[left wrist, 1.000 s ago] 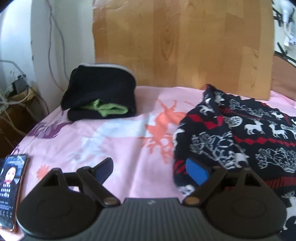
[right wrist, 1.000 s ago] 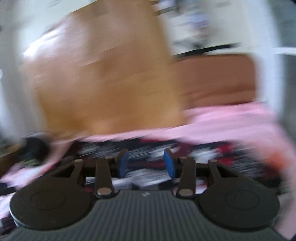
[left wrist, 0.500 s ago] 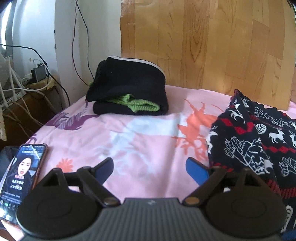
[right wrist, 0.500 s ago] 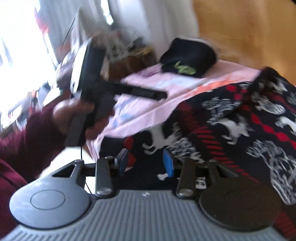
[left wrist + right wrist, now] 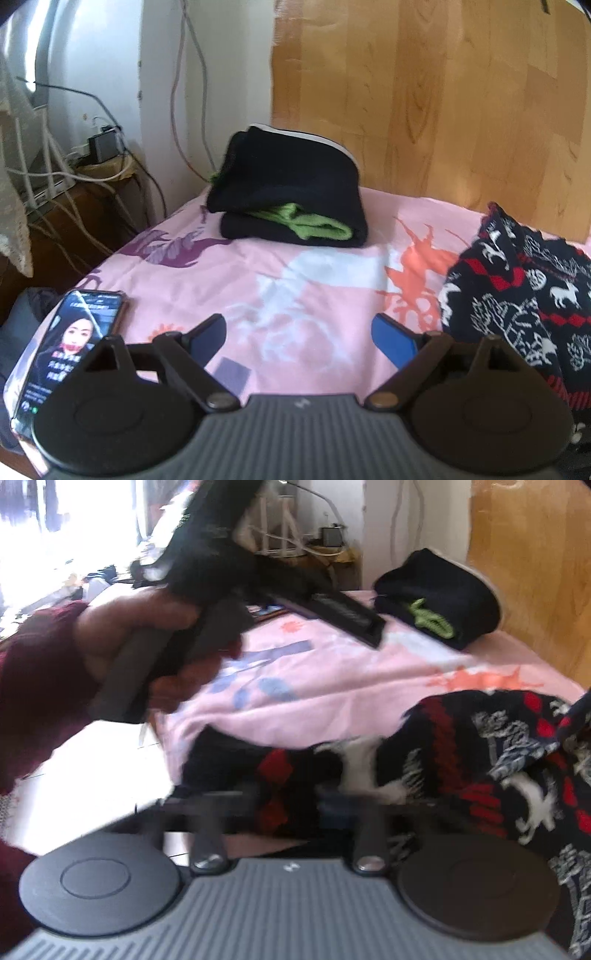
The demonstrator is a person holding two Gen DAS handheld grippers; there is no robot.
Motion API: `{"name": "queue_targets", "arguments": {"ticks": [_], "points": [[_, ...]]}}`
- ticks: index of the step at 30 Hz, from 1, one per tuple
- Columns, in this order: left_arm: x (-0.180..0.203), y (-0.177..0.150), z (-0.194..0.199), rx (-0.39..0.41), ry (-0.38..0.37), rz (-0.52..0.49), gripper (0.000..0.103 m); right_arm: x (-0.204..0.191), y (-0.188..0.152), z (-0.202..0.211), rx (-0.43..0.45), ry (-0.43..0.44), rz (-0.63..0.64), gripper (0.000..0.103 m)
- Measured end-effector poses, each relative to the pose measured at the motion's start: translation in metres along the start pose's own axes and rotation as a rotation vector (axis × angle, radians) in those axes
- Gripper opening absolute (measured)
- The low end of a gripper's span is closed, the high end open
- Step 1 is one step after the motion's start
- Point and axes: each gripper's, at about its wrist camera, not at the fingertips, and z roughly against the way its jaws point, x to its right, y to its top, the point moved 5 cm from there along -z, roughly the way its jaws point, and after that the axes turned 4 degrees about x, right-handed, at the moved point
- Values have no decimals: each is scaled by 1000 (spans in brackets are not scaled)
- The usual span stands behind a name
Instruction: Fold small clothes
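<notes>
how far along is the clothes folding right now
Done: a black and green garment sits folded at the far end of the bed. In hand: the right gripper has just closed on the reindeer-pattern sweater's edge. Left: folding that rumpled sweater; the left gripper is open, empty.

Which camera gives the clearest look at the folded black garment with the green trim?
The left wrist view: the folded black garment with green trim sits sharp and central on the pink patterned bedsheet. The right wrist view shows it smaller, blurred, at upper right.
</notes>
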Motion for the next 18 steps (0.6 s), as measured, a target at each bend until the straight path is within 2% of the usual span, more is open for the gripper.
{"name": "queue_targets", "arguments": {"ticks": [3,6,10,14,16,18], "points": [[-9,8,2,14,10,33,89,8,15,21,87,-25,-28,8],[-12,18,3,29,13,54,89,21,39,68,225,-60,-56,8],[-3,32,0,45,-8,51,89,61,52,147,363,-188,-85,8],[20,42,-8,46,-47,31,90,111,36,230,445,-446,-97,8],[38,47,-14,42,-75,6,90,137,13,275,502,-629,-130,9],[56,52,-21,36,-103,-22,90,163,-20,317,548,-829,-206,23]]}}
